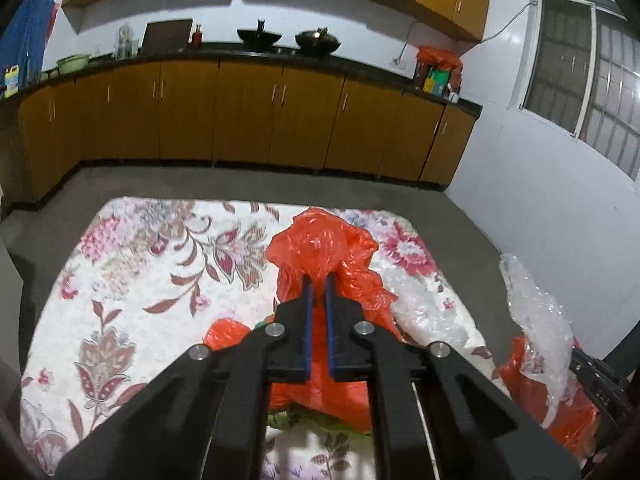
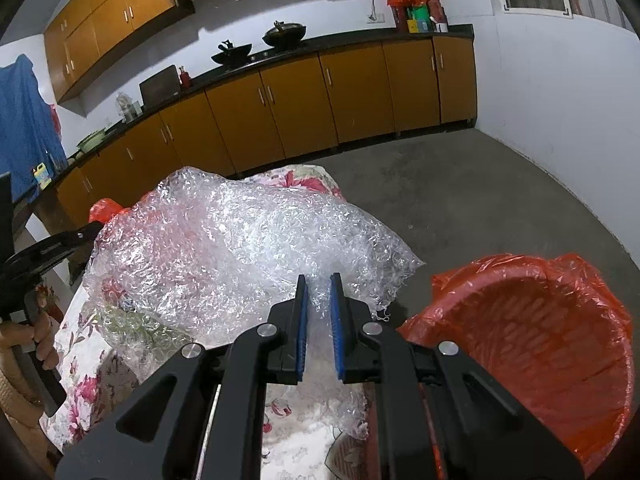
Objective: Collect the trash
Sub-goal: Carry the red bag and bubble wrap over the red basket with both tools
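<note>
Left wrist view: left gripper (image 1: 319,278) fingers pinch the red plastic bag (image 1: 320,248) near the counter's (image 1: 140,280) far edge to lift it, while right gripper (image 2: 319,278) fingers pinch bubble wrap (image 2: 224,240) beside the red-lined bin (image 2: 532,340) for dropping in.

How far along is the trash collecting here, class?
Done: nothing shows inside the lined basket yet. In hand: the left hand-held gripper is shut on the orange bag, and the right hand-held gripper is shut on the bubble wrap, lifted over the floral cloth. Left: both pieces still have to go into the basket.
</note>
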### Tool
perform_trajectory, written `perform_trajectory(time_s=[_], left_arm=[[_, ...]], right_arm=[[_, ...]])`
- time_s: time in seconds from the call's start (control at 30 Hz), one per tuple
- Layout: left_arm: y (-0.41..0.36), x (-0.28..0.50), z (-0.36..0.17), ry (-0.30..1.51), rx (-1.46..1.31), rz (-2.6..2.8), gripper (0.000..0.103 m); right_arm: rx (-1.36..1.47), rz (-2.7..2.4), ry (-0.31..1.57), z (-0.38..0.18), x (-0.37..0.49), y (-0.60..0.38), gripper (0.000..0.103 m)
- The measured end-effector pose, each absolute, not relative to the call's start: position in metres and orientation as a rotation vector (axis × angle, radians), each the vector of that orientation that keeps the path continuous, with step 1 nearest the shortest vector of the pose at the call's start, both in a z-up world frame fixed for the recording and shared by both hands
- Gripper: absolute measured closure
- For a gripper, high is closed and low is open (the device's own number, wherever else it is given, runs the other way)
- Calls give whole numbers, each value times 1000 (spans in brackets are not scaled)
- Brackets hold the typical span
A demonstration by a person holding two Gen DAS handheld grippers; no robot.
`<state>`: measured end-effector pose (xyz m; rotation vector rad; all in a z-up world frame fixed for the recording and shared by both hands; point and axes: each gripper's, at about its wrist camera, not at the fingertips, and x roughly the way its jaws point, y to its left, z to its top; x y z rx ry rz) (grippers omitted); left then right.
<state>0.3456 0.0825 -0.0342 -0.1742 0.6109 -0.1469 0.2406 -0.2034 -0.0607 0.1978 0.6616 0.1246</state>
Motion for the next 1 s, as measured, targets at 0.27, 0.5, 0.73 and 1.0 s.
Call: perform_trajectory(time_s=[0.27,0.5,0.73,1.0], left_arm=[[73,309,0,538,-164,-198,97],[45,275,24,500,-154,-282,97],[5,250,33,491,-151,-382,97],[-47,234,29,505,-142,-499,97]], right_arm=[[196,56,602,-39,213,-220,92],[200,-51,566,-23,186,-247,92],[217,-174,548,-16,158,-283,92],[239,-312,551,-19,135,-320,92]])
